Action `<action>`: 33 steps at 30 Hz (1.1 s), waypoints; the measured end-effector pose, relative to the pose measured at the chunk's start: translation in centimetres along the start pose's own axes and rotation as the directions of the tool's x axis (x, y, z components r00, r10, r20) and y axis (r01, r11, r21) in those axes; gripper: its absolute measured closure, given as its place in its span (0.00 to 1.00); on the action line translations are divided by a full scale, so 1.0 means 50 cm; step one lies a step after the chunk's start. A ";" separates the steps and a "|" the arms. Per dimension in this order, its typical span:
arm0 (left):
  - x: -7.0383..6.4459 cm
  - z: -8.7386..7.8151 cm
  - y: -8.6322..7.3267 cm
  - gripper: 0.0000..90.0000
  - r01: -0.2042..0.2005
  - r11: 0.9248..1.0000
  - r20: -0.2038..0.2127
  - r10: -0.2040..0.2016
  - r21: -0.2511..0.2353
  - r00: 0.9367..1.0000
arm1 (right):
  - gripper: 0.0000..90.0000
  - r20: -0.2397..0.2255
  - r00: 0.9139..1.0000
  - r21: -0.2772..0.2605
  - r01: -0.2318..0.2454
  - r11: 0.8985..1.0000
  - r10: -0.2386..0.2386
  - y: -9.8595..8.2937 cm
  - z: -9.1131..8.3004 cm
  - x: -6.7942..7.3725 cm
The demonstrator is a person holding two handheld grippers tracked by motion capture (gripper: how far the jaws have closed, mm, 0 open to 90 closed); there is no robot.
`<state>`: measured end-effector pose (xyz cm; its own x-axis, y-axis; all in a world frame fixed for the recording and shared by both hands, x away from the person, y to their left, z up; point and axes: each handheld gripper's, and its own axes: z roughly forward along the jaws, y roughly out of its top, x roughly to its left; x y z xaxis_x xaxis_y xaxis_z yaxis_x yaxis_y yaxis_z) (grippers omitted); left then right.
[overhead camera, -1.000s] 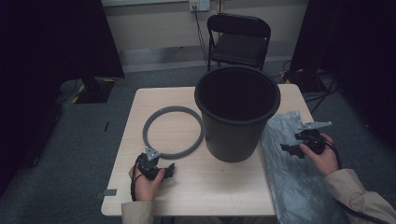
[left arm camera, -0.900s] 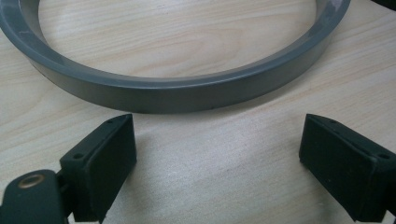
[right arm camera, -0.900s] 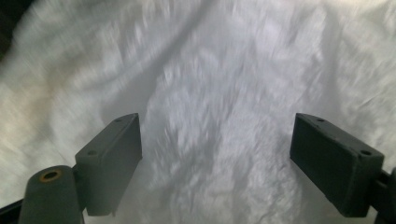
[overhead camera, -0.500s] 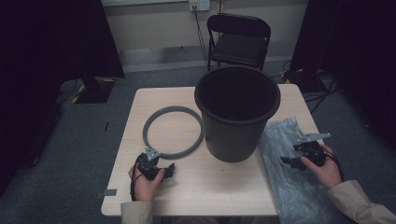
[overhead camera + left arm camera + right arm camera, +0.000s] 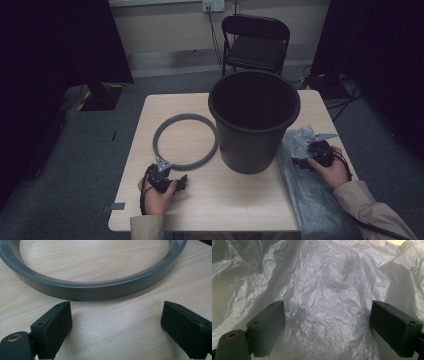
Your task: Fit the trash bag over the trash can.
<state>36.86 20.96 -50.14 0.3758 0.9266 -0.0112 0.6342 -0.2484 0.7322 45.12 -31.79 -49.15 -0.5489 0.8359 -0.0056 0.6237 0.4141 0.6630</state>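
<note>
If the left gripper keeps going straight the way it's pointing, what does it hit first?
Most likely the grey ring. The left gripper is open and low over the table, and the ring's near edge lies right across its path.

The high view is dim and soft, its corners sunk in black, with only the pale wooden tabletop (image 5: 200, 125) catching light. Both gripper views are brighter: the grey plastic ring (image 5: 100, 288) casts a soft shadow toward the camera, and the crinkled translucent grey plastic sheet (image 5: 324, 302) glares near that picture's top right corner.
</note>
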 end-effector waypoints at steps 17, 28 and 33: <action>-0.002 -0.001 0.000 0.11 -0.003 1.000 0.000 0.003 0.002 1.000 | 0.99 -0.063 0.998 0.020 0.000 1.000 0.002 0.019 -0.009 0.048; -0.002 -0.001 0.000 0.11 -0.003 1.000 0.000 0.003 0.002 1.000 | 1.00 -0.179 0.979 0.046 -0.091 0.995 0.098 0.035 -0.095 -0.015; -0.002 -0.001 0.000 0.11 -0.003 1.000 0.001 0.003 0.002 1.000 | 1.00 -0.173 0.980 0.029 -0.093 0.995 0.097 0.050 -0.131 -0.030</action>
<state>36.77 20.88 -50.12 0.3779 0.9258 -0.0096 0.6348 -0.2516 0.7306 43.84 -34.36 -42.58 -0.5741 0.7969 0.1881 0.6879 0.3448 0.6386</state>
